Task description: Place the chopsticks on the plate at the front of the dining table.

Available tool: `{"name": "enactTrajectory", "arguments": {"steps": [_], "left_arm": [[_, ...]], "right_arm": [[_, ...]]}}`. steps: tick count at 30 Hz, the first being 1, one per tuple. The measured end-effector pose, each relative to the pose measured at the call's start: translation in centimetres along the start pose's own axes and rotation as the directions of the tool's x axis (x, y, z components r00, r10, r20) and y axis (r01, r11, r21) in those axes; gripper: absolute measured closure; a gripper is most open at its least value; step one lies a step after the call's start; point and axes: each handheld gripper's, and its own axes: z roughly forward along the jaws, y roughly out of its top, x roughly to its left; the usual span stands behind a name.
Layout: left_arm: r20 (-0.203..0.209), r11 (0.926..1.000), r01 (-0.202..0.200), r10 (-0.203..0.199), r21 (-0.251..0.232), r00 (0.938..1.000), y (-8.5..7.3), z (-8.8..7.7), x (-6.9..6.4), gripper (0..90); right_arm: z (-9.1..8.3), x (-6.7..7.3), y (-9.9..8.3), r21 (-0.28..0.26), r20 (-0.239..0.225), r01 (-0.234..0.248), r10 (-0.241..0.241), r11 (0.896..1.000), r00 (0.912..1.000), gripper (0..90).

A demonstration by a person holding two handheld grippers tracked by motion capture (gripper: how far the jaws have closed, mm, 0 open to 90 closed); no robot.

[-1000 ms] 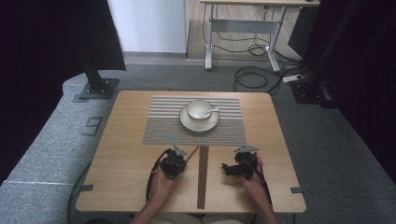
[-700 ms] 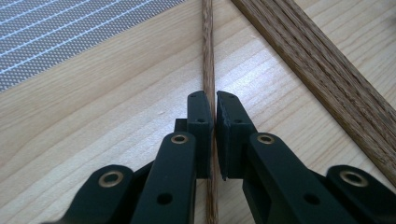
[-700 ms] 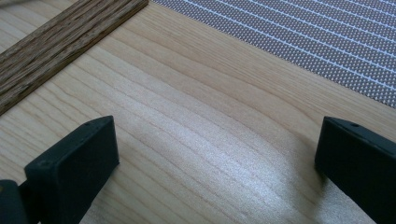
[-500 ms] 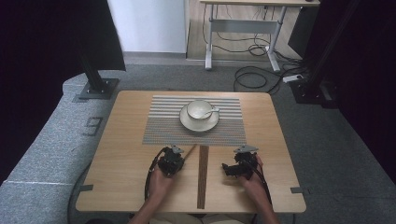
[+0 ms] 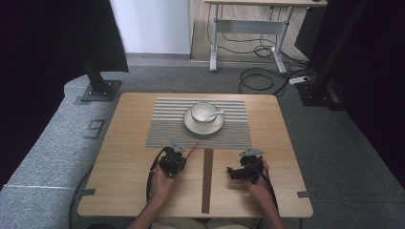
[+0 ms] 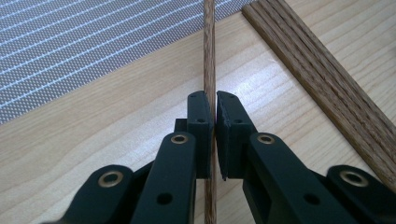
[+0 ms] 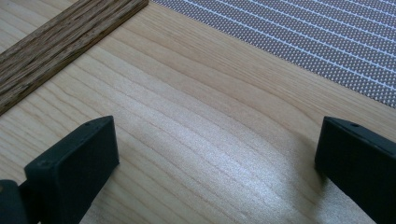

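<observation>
My left gripper (image 5: pixel 177 156) (image 6: pixel 215 112) is shut on a thin wooden stick (image 6: pixel 208 56), which runs forward between the pads toward the striped grey placemat (image 5: pixel 167 126). In the high view this stick (image 5: pixel 192 149) slants up and to the right from the gripper to the mat's near edge. A bundle of matching dark sticks (image 5: pixel 207 181) (image 6: pixel 322 79) lies flat down the middle of the table. My right gripper (image 5: pixel 235 171) (image 7: pixel 217 154) is open just above bare wood to the right of the bundle (image 7: pixel 60 37), with nothing between its jaws.
A white cup (image 5: pixel 204 112) with a spoon sits on a saucer (image 5: pixel 194 127) in the middle of the placemat (image 7: pixel 303 32). The wooden table (image 5: pixel 129 157) stands on grey carpet. Black stands rise at the back left and right, and a desk frame with cables stands behind.
</observation>
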Motion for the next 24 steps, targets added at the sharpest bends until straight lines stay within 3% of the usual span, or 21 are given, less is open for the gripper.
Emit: {"name": "enactTrajectory", "arguments": {"steps": [24], "left_arm": [[-0.021, 0.9992, 0.038, -0.038, -0.011, 0.999, 1.3, -0.4, 2.0, 84.6]], "right_arm": [[0.0, 0.0, 0.0, 0.0, 0.0, 0.0, 0.0, 1.0, 1.0, 0.0]]}}
